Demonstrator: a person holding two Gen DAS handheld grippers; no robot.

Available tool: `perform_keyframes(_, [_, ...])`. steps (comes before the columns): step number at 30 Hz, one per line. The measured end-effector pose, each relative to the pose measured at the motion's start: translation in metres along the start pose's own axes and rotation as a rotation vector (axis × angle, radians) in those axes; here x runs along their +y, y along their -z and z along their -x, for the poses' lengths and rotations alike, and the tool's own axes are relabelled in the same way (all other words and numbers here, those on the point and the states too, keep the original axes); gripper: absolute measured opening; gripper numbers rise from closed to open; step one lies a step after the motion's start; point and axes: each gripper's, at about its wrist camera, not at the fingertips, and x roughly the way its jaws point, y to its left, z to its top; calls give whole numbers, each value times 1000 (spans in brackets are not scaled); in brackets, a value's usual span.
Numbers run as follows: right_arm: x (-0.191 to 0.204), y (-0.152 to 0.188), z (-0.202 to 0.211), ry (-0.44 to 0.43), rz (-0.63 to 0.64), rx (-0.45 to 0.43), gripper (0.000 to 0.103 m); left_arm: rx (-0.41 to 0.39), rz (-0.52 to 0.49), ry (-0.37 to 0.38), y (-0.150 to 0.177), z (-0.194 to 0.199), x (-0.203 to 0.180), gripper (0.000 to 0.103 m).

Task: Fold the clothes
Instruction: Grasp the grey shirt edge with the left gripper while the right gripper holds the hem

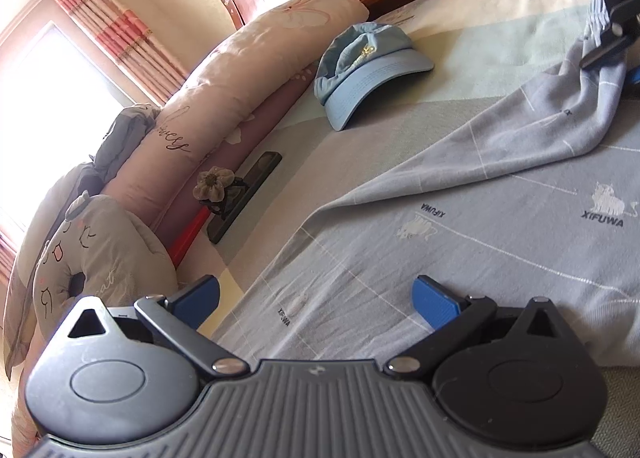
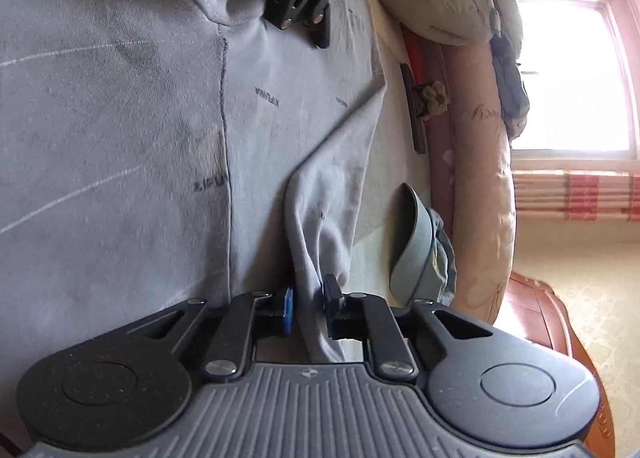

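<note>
Right tongs [image 2: 307,304] around garment fold [image 2: 316,226]

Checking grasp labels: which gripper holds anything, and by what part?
Right gripper pinches a bunched sleeve of the grey-blue printed cotton garment. Left gripper open, empty.

"XIFUWA" printed repeatedly beneath white cat figures on the grey-blue garment [image 1: 460,226], cursive "lovely" written on the pink bolster [image 1: 224,106]

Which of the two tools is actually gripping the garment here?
The right tool: its blue pads pinch a bunched fold of the grey-blue garment. The left tool stands wide open, holding nothing.
</note>
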Motion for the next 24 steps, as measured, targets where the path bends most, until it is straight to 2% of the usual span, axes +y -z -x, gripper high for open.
perform_keyframes(3, [-4, 5, 1, 12, -20, 3, 35, -2, 4, 2, 1, 0, 1, 102])
perform_keyframes(10, [-10, -4, -13, -6, -21, 7, 36, -5, -11, 2, 0, 0, 0, 102])
perform_keyframes(11, [-10, -4, -13, -16, -25, 11, 32, -6, -16, 1, 0, 1, 0, 102])
perform_keyframes(14, [0, -4, -14, -30, -16, 18, 6, -9, -29, -1, -1, 1, 0, 102])
perform_keyframes(17, [11, -4, -13, 3, 9, 16, 7, -13, -42, -3, -2, 2, 0, 102])
perform_keyframes(21, [-8, 1, -12, -43, -81, -3, 5, -18, -61, -5, -4, 4, -1, 102])
perform_keyframes(24, [-19, 6, -8, -22, -125, -20, 5, -61, -142, -11, -6, 10, -6, 102])
